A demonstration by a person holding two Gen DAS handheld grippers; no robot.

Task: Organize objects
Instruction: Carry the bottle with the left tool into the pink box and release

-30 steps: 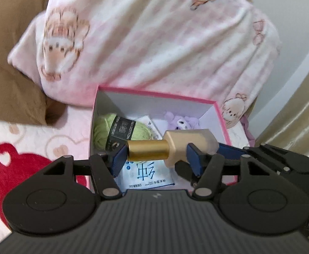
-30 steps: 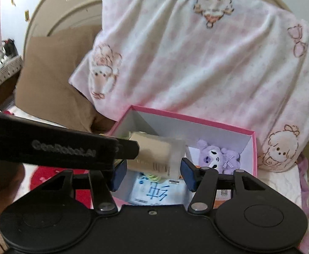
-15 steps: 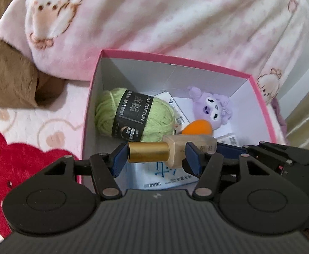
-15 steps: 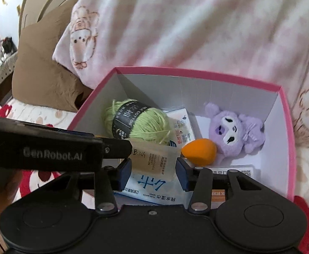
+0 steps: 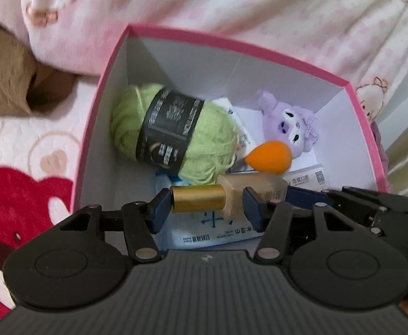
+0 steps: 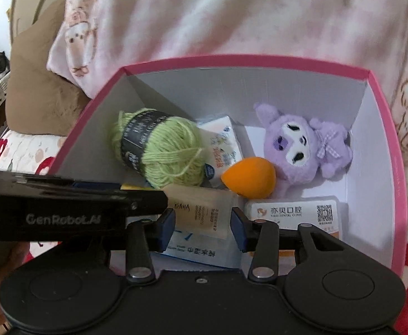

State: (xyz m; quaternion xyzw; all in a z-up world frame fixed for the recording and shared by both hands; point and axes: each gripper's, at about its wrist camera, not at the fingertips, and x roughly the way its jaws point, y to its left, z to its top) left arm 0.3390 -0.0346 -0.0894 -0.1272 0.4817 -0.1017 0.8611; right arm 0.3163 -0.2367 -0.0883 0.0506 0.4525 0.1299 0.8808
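Both grippers, left and right, grip one foundation bottle (jaws closing) low inside the pink box; green yarn and an orange sponge lie just beyond.

Bottle frosted translucent, its cap brushed gold metal; yarn ball fuzzy green wool at 11 o'clock; sponge matt orange foam; box smooth card, plush toy fleecy.

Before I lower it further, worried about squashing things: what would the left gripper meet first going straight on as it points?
Probably the wet-wipes pack lying under the bottle the left gripper carries, with the green yarn just beyond; depth is unclear.
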